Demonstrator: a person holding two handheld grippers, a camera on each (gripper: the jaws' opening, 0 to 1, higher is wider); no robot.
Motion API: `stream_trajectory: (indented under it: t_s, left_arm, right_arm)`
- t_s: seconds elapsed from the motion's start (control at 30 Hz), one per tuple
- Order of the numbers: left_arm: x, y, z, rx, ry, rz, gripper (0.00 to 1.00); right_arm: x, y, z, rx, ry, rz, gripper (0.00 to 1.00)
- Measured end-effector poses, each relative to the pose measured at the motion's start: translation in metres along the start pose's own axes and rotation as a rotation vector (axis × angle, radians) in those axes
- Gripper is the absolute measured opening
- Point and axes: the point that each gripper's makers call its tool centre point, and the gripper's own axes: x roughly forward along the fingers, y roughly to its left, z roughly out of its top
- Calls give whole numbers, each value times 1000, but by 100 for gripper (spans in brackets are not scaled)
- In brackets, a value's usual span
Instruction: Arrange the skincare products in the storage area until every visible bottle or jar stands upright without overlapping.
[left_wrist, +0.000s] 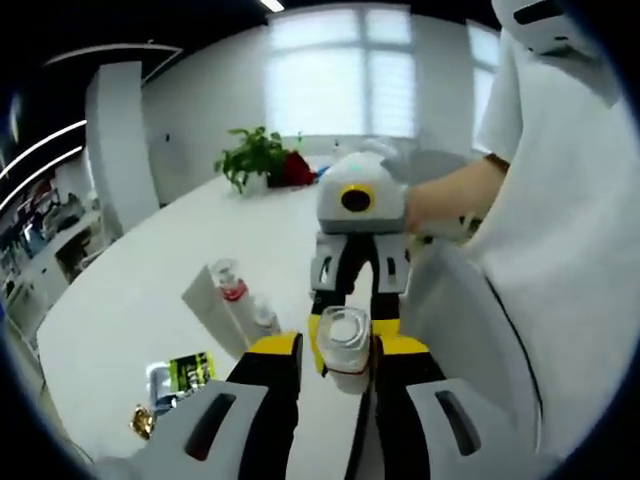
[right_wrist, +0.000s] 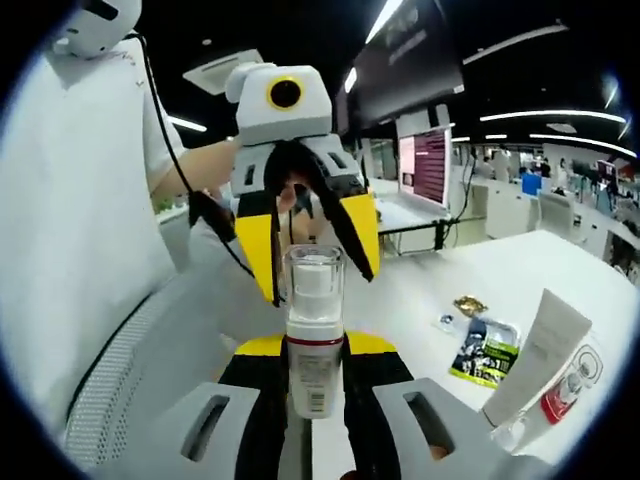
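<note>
the pump bottle (right_wrist: 314, 340) stands between the right tool (right_wrist: 316, 352) jaws, gripped; the left tool (right_wrist: 308, 265) gapes above it.

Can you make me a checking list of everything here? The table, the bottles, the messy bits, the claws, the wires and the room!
Surface: white table, long and mostly bare.
Job's things: pump bottle with clear cap, upright, held above the table; white tube and small bottle with red band side by side on the table.
Clutter: green and black sachet, gold wrapper.
Grippers: right claw shut on the pump bottle; left claw just behind the bottle's cap, grip cannot tell.
Cables: black cable running from the person to the left claw.
Surroundings: potted plant, bright window, wall screen.
</note>
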Motion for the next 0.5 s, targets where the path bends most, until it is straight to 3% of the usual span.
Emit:
stream_trajectory:
  t_s: [0.5]
  left_arm:
    - [8,-12,-11,59,92,-26,26]
  right_arm:
    - [6,6,-7,-29,49,32,20]
